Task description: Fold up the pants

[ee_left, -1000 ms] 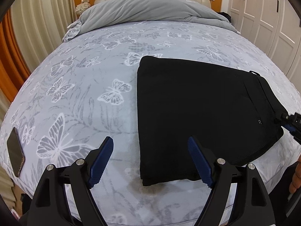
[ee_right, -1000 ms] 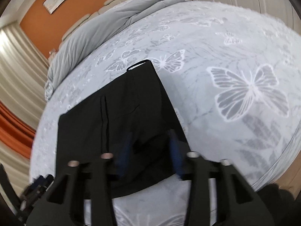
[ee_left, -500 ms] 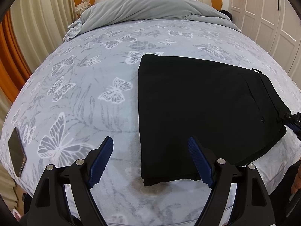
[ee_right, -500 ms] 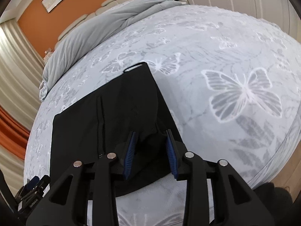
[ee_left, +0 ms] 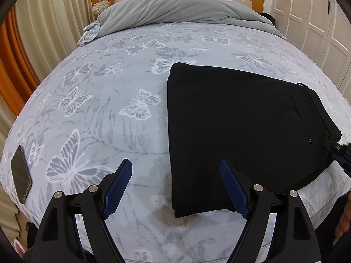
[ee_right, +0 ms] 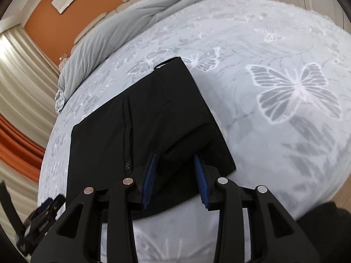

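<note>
Black pants [ee_left: 237, 120] lie folded into a flat rectangle on the butterfly-print bed sheet [ee_left: 98, 109]. My left gripper [ee_left: 175, 164] hovers open over the pants' near left corner; its right pad is above the cloth and its left pad above the sheet. In the right wrist view the pants [ee_right: 149, 114] run away from me. My right gripper [ee_right: 175, 156] sits low at their near waistband corner, jaws narrowly parted. Black cloth lies between the blue pads, whose inner faces still show. The left wrist view shows the right gripper [ee_left: 339, 151] at the pants' right edge.
A dark phone [ee_left: 20, 175] lies near the bed's left edge. A grey duvet [ee_left: 175, 6] is heaped at the headboard. White wardrobe doors [ee_left: 318, 22] stand to the right and curtains [ee_left: 43, 32] to the left. A hand [ee_left: 344, 219] shows at the lower right.
The right gripper's jaws have parted slightly around the cloth at the waistband corner, and its view has steadied. The left gripper and the pants have stayed where they were.
</note>
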A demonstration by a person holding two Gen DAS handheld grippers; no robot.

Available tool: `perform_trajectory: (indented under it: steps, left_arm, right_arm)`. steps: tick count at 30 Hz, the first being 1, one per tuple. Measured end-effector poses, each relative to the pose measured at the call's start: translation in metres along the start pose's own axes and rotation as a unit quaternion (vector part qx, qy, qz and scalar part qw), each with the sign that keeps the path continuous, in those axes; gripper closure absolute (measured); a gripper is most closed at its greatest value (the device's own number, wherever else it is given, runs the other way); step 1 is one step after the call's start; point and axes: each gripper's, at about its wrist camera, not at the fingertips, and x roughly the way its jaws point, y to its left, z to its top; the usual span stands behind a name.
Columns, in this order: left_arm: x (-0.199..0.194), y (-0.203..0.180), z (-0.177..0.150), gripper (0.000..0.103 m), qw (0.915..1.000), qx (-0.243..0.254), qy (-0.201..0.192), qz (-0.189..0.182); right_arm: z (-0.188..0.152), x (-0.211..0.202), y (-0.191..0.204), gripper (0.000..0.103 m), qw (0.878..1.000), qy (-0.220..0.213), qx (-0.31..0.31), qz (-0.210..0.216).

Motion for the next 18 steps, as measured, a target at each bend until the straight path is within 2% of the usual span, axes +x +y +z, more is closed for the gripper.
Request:
perform_trajectory:
  steps: [1, 2, 5, 6, 8, 9, 10, 11, 12, 13, 15, 16, 17, 18]
  left_arm:
    - [0.0, 0.001, 0.0, 0.024, 1.0, -0.001, -0.001, -0.001]
    - [0.0, 0.002, 0.0, 0.024, 1.0, -0.003, -0.001, -0.002]
    - [-0.002, 0.005, 0.0, 0.024, 1.0, -0.005, -0.006, 0.0]
    - [-0.003, 0.006, -0.001, 0.024, 1.0, -0.005, -0.006, 0.001]
    - [-0.001, 0.008, -0.001, 0.023, 1.0, -0.005, -0.003, 0.002]
    - [-0.001, 0.007, -0.001, 0.023, 1.0, -0.005, -0.001, 0.004]
    - [0.001, 0.008, -0.002, 0.023, 1.0, -0.005, 0.004, 0.005]
    - [0.003, 0.008, -0.002, 0.023, 0.9999, -0.005, 0.01, 0.004]
    - [0.004, 0.009, -0.002, 0.023, 0.9999, -0.007, 0.015, -0.002]
    - [0.006, 0.009, -0.003, 0.023, 0.9997, -0.009, 0.02, -0.008]
    - [0.005, 0.011, -0.005, 0.023, 0.9995, -0.015, 0.023, -0.015]
    - [0.005, 0.013, -0.005, 0.023, 0.9994, -0.018, 0.023, -0.019]
    - [0.005, 0.014, -0.005, 0.022, 0.9993, -0.019, 0.023, -0.023]
    - [0.005, 0.017, -0.005, 0.021, 0.9987, -0.025, 0.026, -0.035]
  right_arm:
    - [0.004, -0.001, 0.002, 0.088, 1.0, 0.0, -0.001, 0.006]
    - [0.009, -0.008, 0.006, 0.093, 1.0, -0.003, -0.001, 0.026]
    - [0.016, -0.058, 0.031, 0.093, 0.995, -0.042, -0.018, 0.094]
    - [0.015, -0.067, 0.036, 0.093, 0.994, -0.047, -0.027, 0.099]
    - [0.003, -0.07, 0.035, 0.093, 0.995, -0.044, -0.047, 0.079]
    - [-0.005, -0.057, 0.027, 0.092, 0.997, -0.025, -0.046, 0.056]
    - [-0.017, -0.024, 0.007, 0.086, 0.999, 0.024, -0.037, 0.011]
    - [-0.026, -0.006, -0.008, 0.089, 0.998, 0.056, -0.015, -0.001]
    - [-0.032, -0.006, -0.018, 0.089, 0.999, 0.046, 0.013, 0.026]
    - [-0.036, -0.018, -0.022, 0.085, 0.998, 0.017, 0.033, 0.046]
    - [-0.033, -0.033, -0.01, 0.067, 1.0, 0.001, 0.011, 0.006]
    - [-0.031, -0.039, -0.005, 0.048, 1.0, -0.009, -0.003, -0.005]
    - [-0.028, -0.046, 0.0, 0.043, 1.0, -0.021, -0.02, -0.011]
    - [-0.025, -0.053, 0.001, 0.043, 0.999, -0.033, -0.032, -0.016]
